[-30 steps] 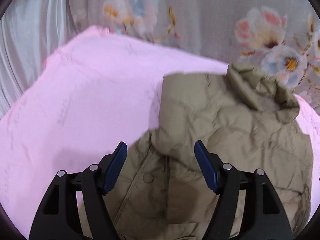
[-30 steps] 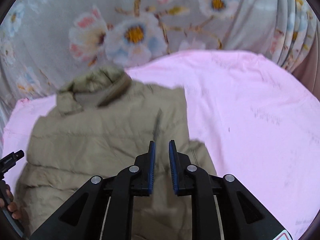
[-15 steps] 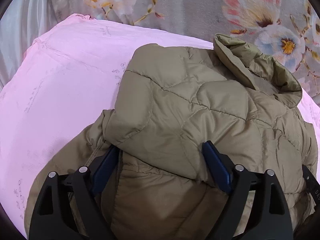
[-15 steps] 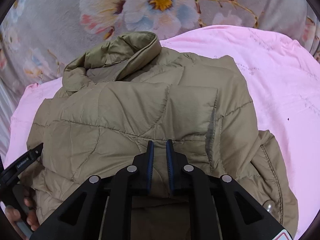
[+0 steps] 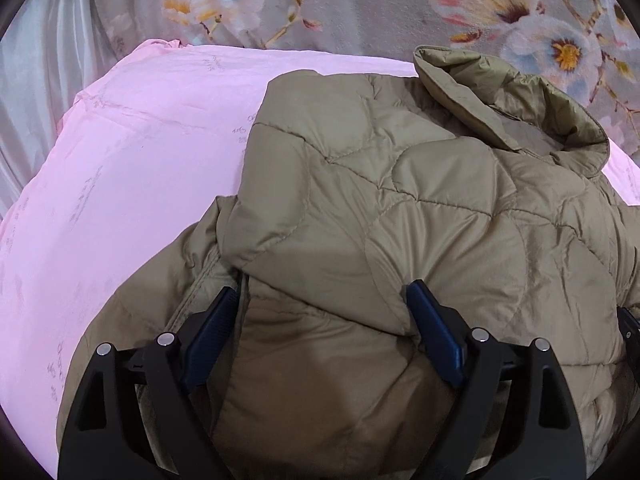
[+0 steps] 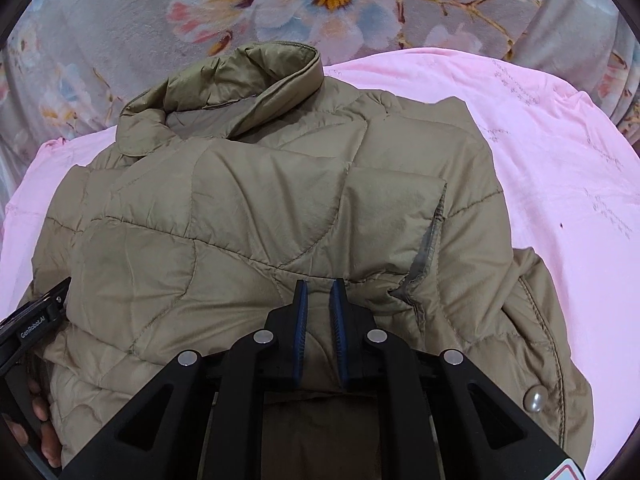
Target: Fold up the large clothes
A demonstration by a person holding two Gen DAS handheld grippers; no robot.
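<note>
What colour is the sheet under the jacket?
Pink sheet, with faint print; clearest in the left wrist view.

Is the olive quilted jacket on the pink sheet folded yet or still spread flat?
Partly folded. The olive quilted jacket has a quilted panel doubled back over its body, edge near the right gripper; its collar still stands open.

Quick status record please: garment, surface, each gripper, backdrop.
garment: olive quilted jacket, hem folded up over the body, collar at the far end
surface: pink sheet under the jacket
left gripper: jaws wide apart, folded edge between them, pads not pressing
right gripper: jaws nearly closed, pinching a thin fold of jacket fabric
backdrop: grey floral curtain
</note>
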